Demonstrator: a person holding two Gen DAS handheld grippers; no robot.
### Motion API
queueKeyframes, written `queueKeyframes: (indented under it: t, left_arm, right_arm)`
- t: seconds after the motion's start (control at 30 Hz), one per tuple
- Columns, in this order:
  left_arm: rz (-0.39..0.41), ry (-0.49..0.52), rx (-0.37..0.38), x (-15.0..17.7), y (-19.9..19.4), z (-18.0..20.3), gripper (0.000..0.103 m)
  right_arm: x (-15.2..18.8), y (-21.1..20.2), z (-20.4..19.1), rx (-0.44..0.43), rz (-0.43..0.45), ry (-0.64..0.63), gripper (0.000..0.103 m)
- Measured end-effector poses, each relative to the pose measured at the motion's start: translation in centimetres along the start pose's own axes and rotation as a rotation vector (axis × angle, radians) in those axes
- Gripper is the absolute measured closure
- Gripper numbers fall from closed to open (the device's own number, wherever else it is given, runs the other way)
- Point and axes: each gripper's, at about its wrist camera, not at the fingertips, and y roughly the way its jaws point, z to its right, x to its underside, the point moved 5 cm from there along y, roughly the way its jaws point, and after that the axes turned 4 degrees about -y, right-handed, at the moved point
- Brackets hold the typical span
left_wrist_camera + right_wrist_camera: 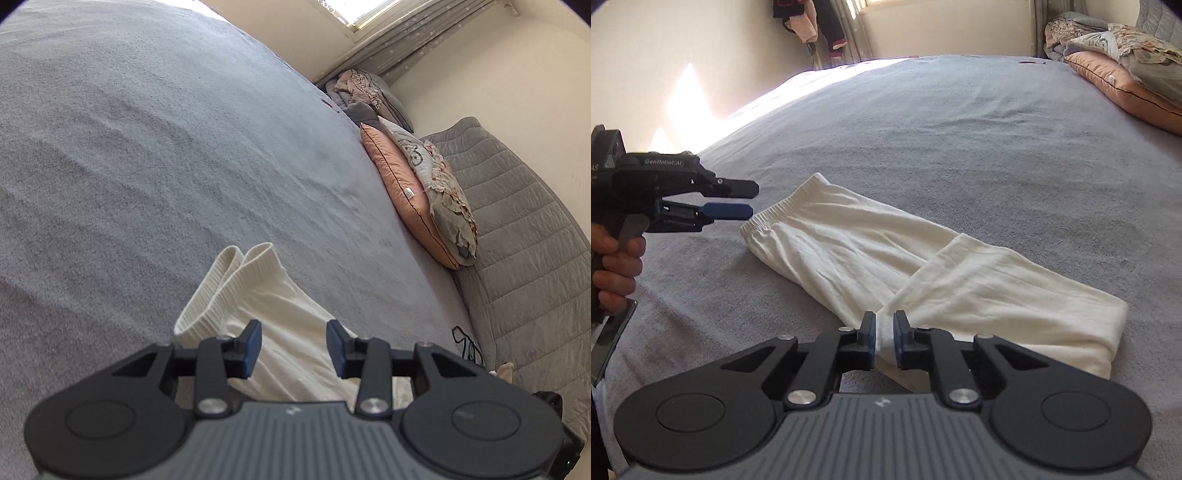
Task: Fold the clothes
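Right wrist view: white trousers lie folded on the grey bed, waistband toward 10 o'clock. The right gripper has its jaws clenched on a bunched fold at the near edge. The left gripper, at 9 o'clock in a hand, hangs released beside the waistband. Pillows sit at 2 o'clock, hanging clothes at 11, sunlight on the cream wall.

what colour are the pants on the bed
The pants are plain cream-white with no pattern, lying on the grey bedspread. The right wrist view shows them best.
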Motion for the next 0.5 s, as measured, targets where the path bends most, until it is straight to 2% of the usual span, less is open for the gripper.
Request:
queueKeyframes:
  t: [0.03, 0.07, 0.1, 0.13, 0.27, 0.4, 0.43, 0.5]
  left_arm:
    - [-0.007, 0.01, 0.007, 0.3, 0.2, 0.4, 0.06]
    - [-0.015, 0.021, 0.014, 0.7, 0.3, 0.7, 0.059]
    - [-0.022, 0.031, 0.021, 1.0, 0.5, 1.1, 0.058]
    - [-0.03, 0.042, 0.028, 1.4, 0.6, 1.5, 0.057]
    - [-0.058, 0.088, 0.028, 2.6, 1.2, 2.5, 0.048]
    - [-0.051, 0.084, 0.018, 2.4, 1.0, 2.2, 0.048]
    - [-0.045, 0.082, 0.016, 2.3, 0.8, 2.1, 0.046]
    - [-0.04, 0.077, 0.016, 2.2, 0.8, 2.0, 0.045]
  right_arm:
    - [-0.3, -1.2, 0.9, -0.013, 0.042, 0.048, 0.084]
    - [-0.4, -2.0, 2.0, -0.007, 0.065, 0.092, 0.074]
    - [-0.1, -2.3, 3.0, 0.021, 0.056, 0.117, 0.069]
    - [0.2, -2.5, 4.0, 0.048, 0.044, 0.14, 0.069]
    - [3.1, 0.0, 5.9, 0.107, -0.127, 0.139, 0.069]
    - [2.0, -3.6, 8.0, 0.166, -0.003, 0.211, 0.067]
    - [2.3, -4.7, 9.1, 0.173, 0.016, 0.274, 0.065]
    - [3.5, -6.2, 11.2, 0.18, 0.031, 0.405, 0.055]
